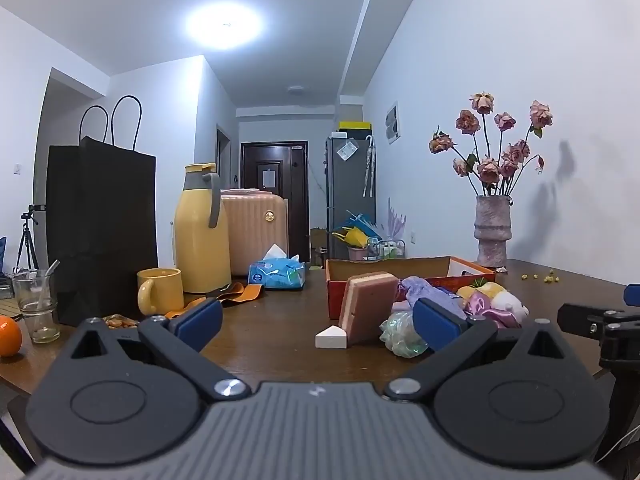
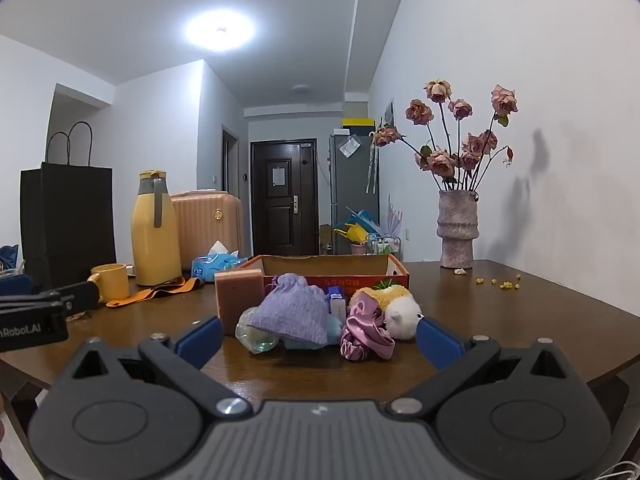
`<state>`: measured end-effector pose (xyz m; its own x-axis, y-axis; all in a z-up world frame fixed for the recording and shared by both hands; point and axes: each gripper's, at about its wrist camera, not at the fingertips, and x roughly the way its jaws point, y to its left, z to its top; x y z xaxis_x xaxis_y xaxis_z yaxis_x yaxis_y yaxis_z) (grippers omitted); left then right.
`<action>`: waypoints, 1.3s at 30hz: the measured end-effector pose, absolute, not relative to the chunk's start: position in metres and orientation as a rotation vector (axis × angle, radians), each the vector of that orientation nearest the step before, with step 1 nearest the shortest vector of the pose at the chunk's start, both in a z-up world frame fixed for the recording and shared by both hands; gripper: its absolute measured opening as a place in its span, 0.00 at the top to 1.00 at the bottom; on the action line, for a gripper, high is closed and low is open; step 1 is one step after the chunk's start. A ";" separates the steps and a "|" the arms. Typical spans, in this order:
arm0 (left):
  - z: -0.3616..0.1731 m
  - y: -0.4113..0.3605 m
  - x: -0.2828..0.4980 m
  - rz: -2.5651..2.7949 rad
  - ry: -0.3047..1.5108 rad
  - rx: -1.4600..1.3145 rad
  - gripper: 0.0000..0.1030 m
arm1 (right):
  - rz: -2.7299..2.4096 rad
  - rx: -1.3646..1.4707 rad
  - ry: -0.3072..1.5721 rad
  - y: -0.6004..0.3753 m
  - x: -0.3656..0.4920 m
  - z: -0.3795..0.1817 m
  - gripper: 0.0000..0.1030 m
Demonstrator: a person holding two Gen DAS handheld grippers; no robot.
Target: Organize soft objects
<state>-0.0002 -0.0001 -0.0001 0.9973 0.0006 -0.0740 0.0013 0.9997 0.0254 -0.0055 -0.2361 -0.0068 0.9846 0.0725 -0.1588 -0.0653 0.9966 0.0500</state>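
Note:
A heap of soft things lies on the brown table in front of an orange cardboard box (image 2: 396, 268). In it are a lilac knit pouch (image 2: 294, 312), a pink satin scrunchie (image 2: 362, 334), a yellow-and-white plush toy (image 2: 398, 306), a greenish crumpled plastic bag (image 2: 252, 334) and a pink sponge block (image 2: 238, 296) standing on end. My right gripper (image 2: 319, 338) is open just short of the heap, nothing between its fingers. From the left wrist view the sponge (image 1: 368, 306), a white wedge (image 1: 331, 336), the bag (image 1: 402, 334) and the box (image 1: 400, 270) show ahead of my open left gripper (image 1: 319, 320).
On the left stand a yellow mug (image 1: 160, 290), a yellow thermos jug (image 1: 202, 232), a black paper bag (image 1: 100, 224), a glass (image 1: 36, 304), an orange (image 1: 9, 336) and a blue tissue pack (image 1: 276, 274). A vase of dried roses (image 2: 458, 232) stands at the back right by the wall.

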 end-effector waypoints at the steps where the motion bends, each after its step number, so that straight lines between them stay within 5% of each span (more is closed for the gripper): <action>1: 0.000 0.000 0.000 -0.001 0.077 0.025 0.00 | 0.071 0.043 0.162 -0.236 -0.005 -0.006 0.00; 39: -0.007 -0.003 -0.001 -0.016 0.090 0.075 0.00 | 0.095 0.050 0.186 -0.231 -0.001 -0.018 0.00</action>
